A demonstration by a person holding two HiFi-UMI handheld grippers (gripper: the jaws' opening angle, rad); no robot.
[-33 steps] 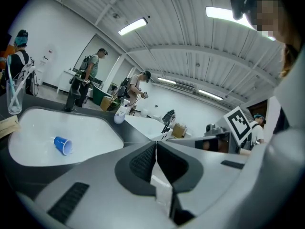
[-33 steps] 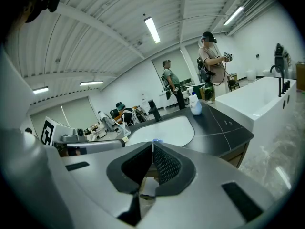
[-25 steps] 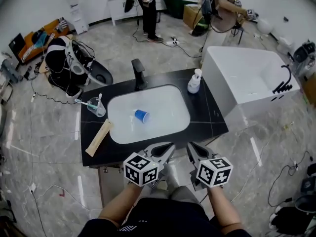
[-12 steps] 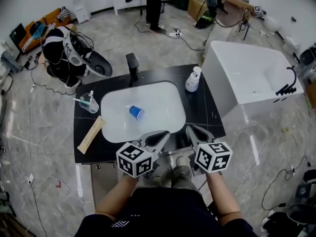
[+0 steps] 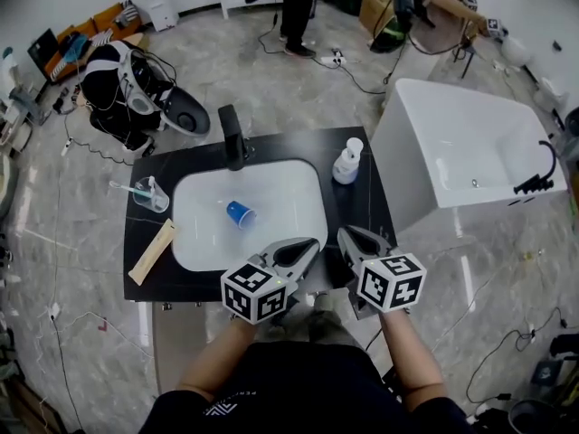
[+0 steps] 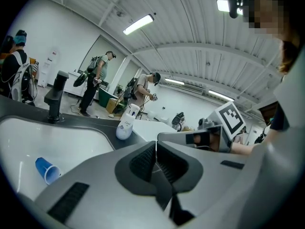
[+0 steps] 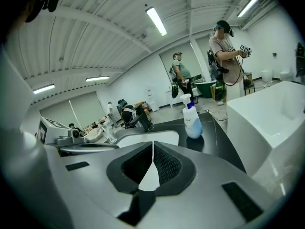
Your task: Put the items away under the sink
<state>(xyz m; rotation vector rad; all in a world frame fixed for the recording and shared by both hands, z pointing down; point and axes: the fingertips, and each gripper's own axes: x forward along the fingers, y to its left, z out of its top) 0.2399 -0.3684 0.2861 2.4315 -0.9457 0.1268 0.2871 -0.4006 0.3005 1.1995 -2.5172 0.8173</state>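
A blue cup (image 5: pixel 240 213) lies on its side in the white sink (image 5: pixel 194 242). On the black counter (image 5: pixel 362 215) stand a white pump bottle (image 5: pixel 345 163) at the right and a glass with a toothbrush (image 5: pixel 149 194) at the left, with a long beige box (image 5: pixel 152 251) near the front left. My left gripper (image 5: pixel 310 245) and right gripper (image 5: pixel 346 235) hover side by side at the counter's front edge, both shut and empty. In the left gripper view the cup (image 6: pixel 46 170) and bottle (image 6: pixel 125 125) lie ahead of the jaws (image 6: pixel 156 144). The right gripper (image 7: pixel 153 144) faces the bottle (image 7: pixel 192 118).
A black faucet (image 5: pixel 232 136) stands behind the basin. A white bathtub (image 5: pixel 470 147) sits close on the right. Bags and cables (image 5: pixel 127 84) lie on the floor behind the counter, and people (image 5: pixel 298 7) stand farther back. The space under the counter is hidden.
Both grippers, still shut, have moved together a little forward over the counter's front edge. The counter has slid left in the head view.
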